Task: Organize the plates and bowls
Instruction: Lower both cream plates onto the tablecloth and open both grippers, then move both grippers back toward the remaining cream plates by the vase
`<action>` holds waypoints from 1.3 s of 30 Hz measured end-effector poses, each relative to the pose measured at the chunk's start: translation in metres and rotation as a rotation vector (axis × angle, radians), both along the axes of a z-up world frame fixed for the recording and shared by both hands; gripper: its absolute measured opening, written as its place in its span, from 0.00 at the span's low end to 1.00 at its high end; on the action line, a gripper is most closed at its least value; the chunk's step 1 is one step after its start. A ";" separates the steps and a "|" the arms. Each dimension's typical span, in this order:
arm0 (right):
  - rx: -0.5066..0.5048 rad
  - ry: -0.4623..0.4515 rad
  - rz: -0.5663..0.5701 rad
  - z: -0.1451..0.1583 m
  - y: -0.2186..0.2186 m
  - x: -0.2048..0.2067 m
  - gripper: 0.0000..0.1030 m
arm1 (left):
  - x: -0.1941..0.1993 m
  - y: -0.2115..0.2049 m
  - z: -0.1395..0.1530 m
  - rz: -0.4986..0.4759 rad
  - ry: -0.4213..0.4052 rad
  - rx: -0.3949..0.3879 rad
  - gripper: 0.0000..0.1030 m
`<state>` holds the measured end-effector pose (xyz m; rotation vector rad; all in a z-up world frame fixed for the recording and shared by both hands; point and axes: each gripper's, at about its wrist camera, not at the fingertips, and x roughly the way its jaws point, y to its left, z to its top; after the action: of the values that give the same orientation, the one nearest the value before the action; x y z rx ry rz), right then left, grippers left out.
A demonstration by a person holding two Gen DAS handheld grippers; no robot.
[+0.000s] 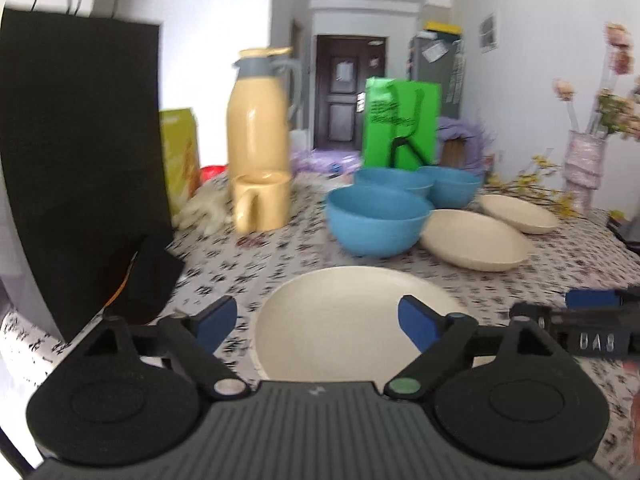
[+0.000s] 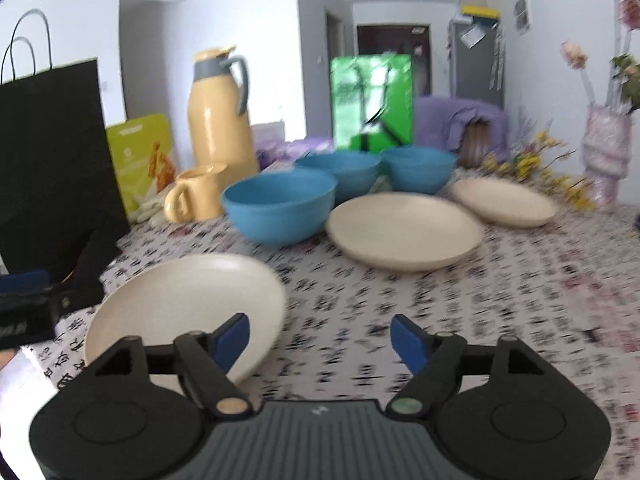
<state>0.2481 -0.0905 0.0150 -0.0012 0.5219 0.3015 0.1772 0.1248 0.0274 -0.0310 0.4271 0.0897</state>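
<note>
Left gripper jaws wide, holding nothing, hovering over nearest round cream plate; right gripper jaws wide, empty, above patterned black-and-white tablecloth just right of same plate

Three cream plates total: one near, second cream plate mid-table, third cream plate further right

Three blue plastic bowls: nearest blue bowl, two behind, close together

Beyond: one yellow mug, one yellow thermos jug, black paper bag left

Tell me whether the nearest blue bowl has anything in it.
Cannot tell fully. The nearest blue bowl stands upright on the tablecloth, but both views are too low to show its bottom.
</note>
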 end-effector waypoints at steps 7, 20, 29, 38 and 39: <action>-0.004 -0.108 -0.091 0.017 -0.058 -0.050 0.85 | -0.038 -0.050 0.002 -0.100 -0.056 0.034 0.95; -0.072 -0.156 -0.191 -0.017 -0.128 -0.126 0.89 | -0.073 -0.121 -0.019 -0.237 -0.049 0.041 1.00; -0.024 -0.137 -0.239 -0.026 -0.163 -0.120 0.90 | -0.059 -0.149 -0.018 -0.259 -0.037 0.060 1.00; -0.019 -0.100 -0.260 -0.030 -0.184 -0.091 0.90 | -0.020 -0.169 -0.021 -0.259 0.009 0.057 1.00; -0.020 -0.095 -0.265 -0.030 -0.187 -0.086 0.90 | -0.015 -0.171 -0.021 -0.259 0.014 0.055 1.00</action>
<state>0.1621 -0.2771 -0.0151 0.0338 0.4252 0.0371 0.1627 -0.0463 0.0062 0.0794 0.4395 -0.1531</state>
